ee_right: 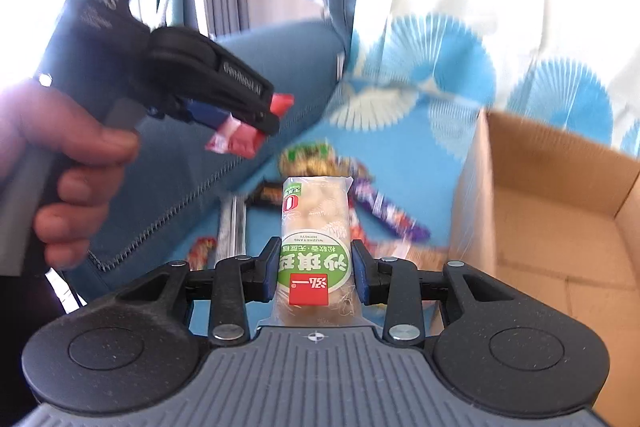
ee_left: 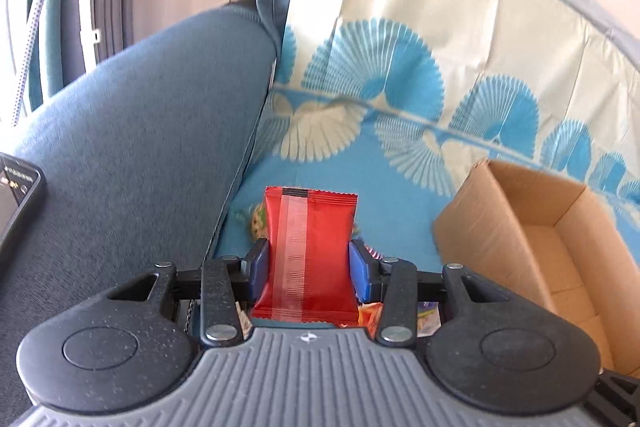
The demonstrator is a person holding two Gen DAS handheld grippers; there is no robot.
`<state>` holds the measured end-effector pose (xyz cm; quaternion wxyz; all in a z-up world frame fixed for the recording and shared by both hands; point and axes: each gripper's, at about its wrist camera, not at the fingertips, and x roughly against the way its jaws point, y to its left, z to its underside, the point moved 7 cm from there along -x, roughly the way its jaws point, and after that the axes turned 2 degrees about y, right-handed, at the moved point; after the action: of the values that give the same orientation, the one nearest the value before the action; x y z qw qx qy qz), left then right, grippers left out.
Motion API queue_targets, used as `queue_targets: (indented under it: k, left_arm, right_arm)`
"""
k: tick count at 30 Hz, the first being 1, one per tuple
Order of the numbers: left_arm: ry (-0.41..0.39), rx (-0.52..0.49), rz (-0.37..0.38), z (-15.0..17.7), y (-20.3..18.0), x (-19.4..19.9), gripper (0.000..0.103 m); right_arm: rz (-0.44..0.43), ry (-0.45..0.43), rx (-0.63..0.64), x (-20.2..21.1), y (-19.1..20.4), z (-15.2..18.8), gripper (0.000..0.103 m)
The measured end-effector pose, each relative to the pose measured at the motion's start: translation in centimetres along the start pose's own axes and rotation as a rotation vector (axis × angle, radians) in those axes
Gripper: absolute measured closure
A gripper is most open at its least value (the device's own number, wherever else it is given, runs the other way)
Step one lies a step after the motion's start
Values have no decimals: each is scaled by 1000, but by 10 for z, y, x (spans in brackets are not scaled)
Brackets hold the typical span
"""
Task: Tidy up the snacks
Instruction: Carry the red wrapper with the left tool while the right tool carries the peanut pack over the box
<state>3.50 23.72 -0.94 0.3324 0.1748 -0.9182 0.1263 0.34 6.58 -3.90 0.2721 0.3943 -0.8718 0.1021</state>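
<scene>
Each tool is clamped on a snack, left tool [ee_left: 308, 263] on a red packet [ee_left: 310, 251], right tool [ee_right: 316, 265] on a green-labelled cake [ee_right: 314, 247], both lifted; next comes dropping them into the box [ee_right: 560, 219].

Two hand-held grippers [ee_left: 310, 263] [ee_right: 316, 263] are counted, one red packet [ee_left: 310, 259], one clear-wrapped pastry [ee_right: 316, 227], one cardboard box [ee_right: 560, 211], one phone [ee_left: 16, 199].

left gripper [ee_left: 310, 263]: jaws clamped on red packet [ee_left: 310, 251], angled down | right gripper [ee_right: 316, 263]: jaws clamped on clear-wrapped snack [ee_right: 316, 227], angled down | left hand [ee_right: 68, 163]: wrapped round left gripper's handle
</scene>
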Motion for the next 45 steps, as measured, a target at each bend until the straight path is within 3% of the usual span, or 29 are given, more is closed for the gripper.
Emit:
queue_targets:
  k: [7,14,18,21,28,35,45]
  left_arm:
    - [-36,26,23,-12,-8,18,56]
    - [-35,7,35,-16,-27,21,56]
    - [-40,-15,48,-17,-42,21,56]
    - [-47,-29,63,-16,-55,20,56]
    - [-57,-35,114,-17,-88,14,56]
    - [-85,-68,212,-12,-136,14,56]
    - [-168,-241,340,9,-221,28,56]
  right_arm:
    - [44,-111,14,40,-26,-34,65]
    - [144,-224,30,76,-97,-73,65]
    - [219,-235,-69,78,-145,-59,65]
    - [235,-181,-167,73,-168,-37,65]
    - [297,-186,-126,78,-180,-31,65]
    - [350,-172,-136,90,-209,-20,65]
    - [434,-141,-151,103,-243,-1,65]
